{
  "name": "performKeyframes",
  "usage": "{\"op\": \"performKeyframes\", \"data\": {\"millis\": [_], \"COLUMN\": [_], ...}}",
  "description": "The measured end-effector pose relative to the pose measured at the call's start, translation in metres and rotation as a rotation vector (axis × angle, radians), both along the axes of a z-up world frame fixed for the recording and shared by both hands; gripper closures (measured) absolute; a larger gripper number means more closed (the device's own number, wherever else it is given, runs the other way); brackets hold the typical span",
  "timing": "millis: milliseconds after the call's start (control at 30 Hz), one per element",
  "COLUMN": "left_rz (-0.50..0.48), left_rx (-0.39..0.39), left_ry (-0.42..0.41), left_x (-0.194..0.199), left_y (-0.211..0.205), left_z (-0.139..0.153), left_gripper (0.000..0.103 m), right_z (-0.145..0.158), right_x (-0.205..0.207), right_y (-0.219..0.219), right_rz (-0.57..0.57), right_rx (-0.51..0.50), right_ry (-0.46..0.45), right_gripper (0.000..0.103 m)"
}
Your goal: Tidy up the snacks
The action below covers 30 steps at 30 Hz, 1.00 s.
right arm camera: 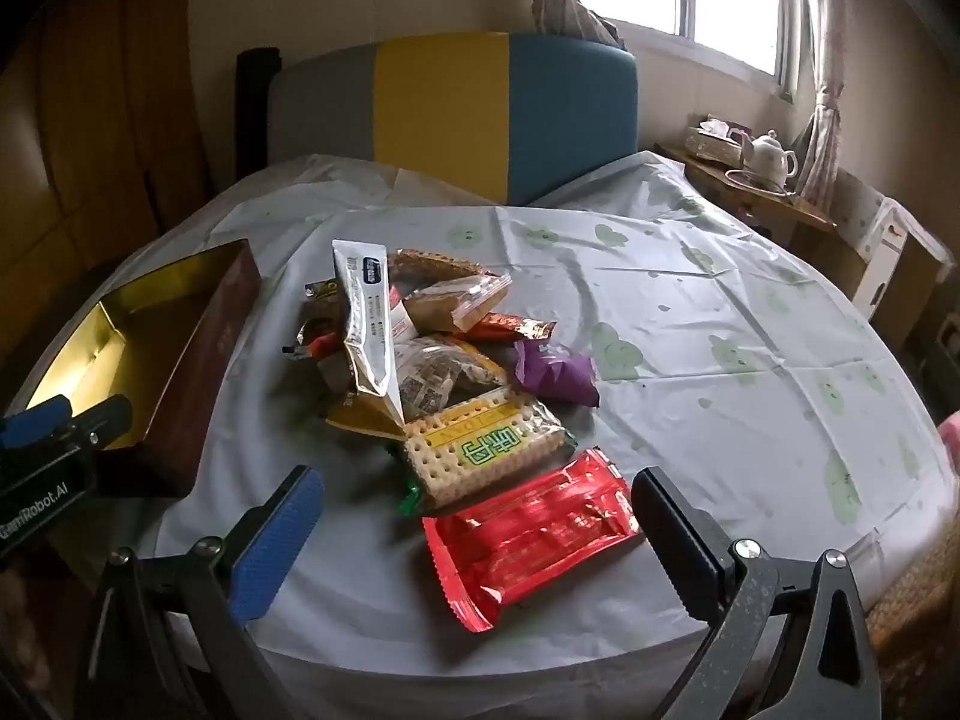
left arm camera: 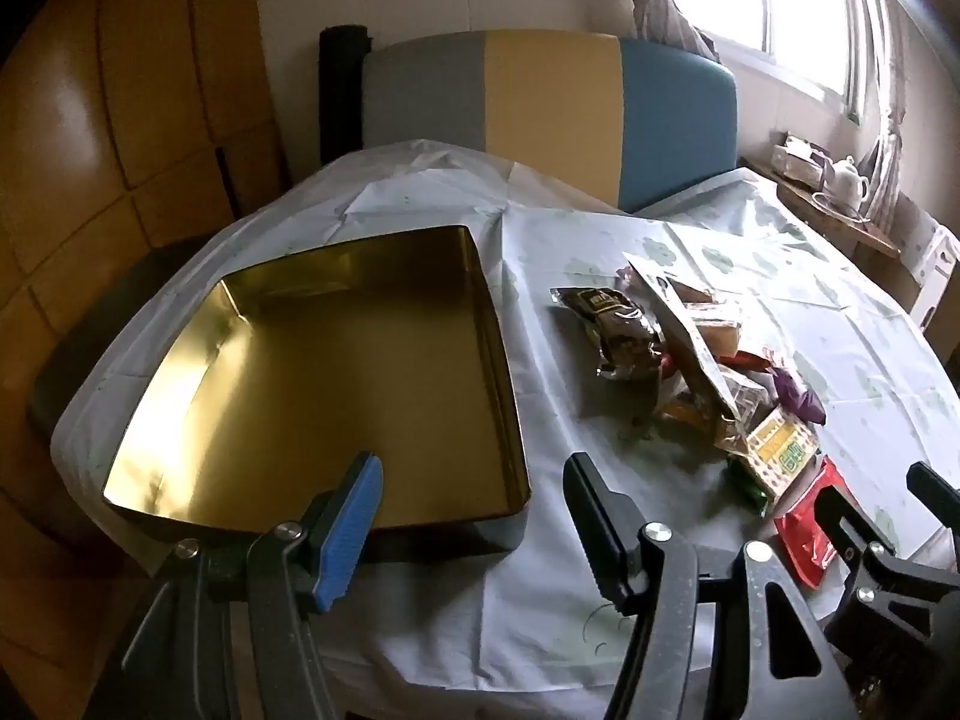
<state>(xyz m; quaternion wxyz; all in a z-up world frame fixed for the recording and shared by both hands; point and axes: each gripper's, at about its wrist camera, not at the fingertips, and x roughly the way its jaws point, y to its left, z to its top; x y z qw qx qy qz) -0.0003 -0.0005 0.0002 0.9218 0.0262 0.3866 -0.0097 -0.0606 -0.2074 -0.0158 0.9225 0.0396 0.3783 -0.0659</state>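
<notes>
An open tin box with a gold inside [left arm camera: 312, 378] lies on the table's left; it also shows in the right wrist view [right arm camera: 180, 360] with brown outer walls. A pile of snack packets [right arm camera: 444, 354] lies in the middle, also seen in the left wrist view [left arm camera: 690, 360]. A red packet [right arm camera: 528, 528] lies nearest, a cracker pack [right arm camera: 486, 456] behind it, a purple packet [right arm camera: 555, 372] to the right. My left gripper [left arm camera: 474, 480] is open and empty above the tin's near right corner. My right gripper [right arm camera: 480, 516] is open, its fingers either side of the red packet.
The table has a pale cloth [right arm camera: 690, 300] with green prints. A grey, yellow and blue chair back [right arm camera: 456, 114] stands at the far edge. A side shelf with a white teapot [right arm camera: 771, 153] is at the far right. Wooden panelling is on the left.
</notes>
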Motion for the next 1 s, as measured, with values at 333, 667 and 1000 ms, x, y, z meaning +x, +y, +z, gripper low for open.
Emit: {"op": "performKeyframes", "data": {"millis": [333,667,1000], "left_rz": [-0.008,-0.014,-0.027], "left_rx": [-0.005,-0.005,-0.015], "left_ry": [-0.001,-0.036,-0.014], "left_x": [0.003,0.001,0.0], "left_y": [0.0,-0.005,-0.008], "left_z": [0.001,0.002,0.0], "left_gripper": [0.039,0.039,0.039], "right_z": [0.007,0.013,0.021], "right_x": [0.001,0.004,0.01], "right_y": [-0.004,-0.017,-0.036], "right_rz": [0.013,-0.004,-0.038], "right_rx": [-0.006,-0.011,-0.014], "right_ry": [-0.031,-0.038,-0.039], "right_gripper": [0.0,0.0,0.0]}}
